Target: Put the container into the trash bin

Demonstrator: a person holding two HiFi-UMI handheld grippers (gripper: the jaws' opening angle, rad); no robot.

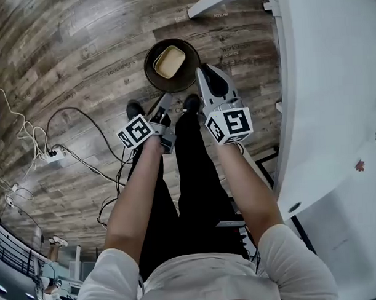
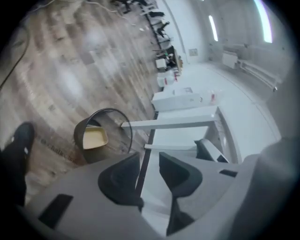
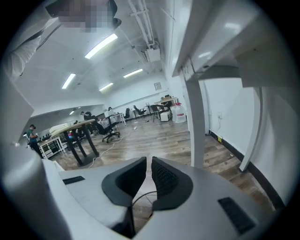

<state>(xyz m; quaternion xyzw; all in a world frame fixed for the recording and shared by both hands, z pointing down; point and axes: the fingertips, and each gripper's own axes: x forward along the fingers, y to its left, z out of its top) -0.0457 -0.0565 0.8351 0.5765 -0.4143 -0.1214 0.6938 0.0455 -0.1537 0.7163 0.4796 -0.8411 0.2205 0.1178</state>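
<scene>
Task status: reads as done. The container (image 1: 170,61), a cream tray, lies inside the bin (image 1: 149,74), below the rim. Whether it sits flat on the bottom I cannot tell. The bin stands on the wood floor (image 1: 62,71) at 12 o'clock from the person's shoes (image 1: 135,108), with the white bench (image 1: 333,80) off at 3 o'clock. Nothing else of the task shows on floor or bench. As far as I can judge, all that is left is to draw both hands clear.

Left claw (image 1: 164,113): held above the floor near the bin, at its 6 o'clock in the head view. In its own view the jaws stand well apart with only floor and a bench leg showing in the gap. It holds and touches nothing. From there the bin and the tray in it sit at 10 o'clock.

Right claw (image 1: 204,75): over the bin's 4 o'clock edge in the head view, apart from it. Its jaws are drawn to a narrow slit with nothing gripped, only a cable (image 3: 140,197) running behind them.
</scene>
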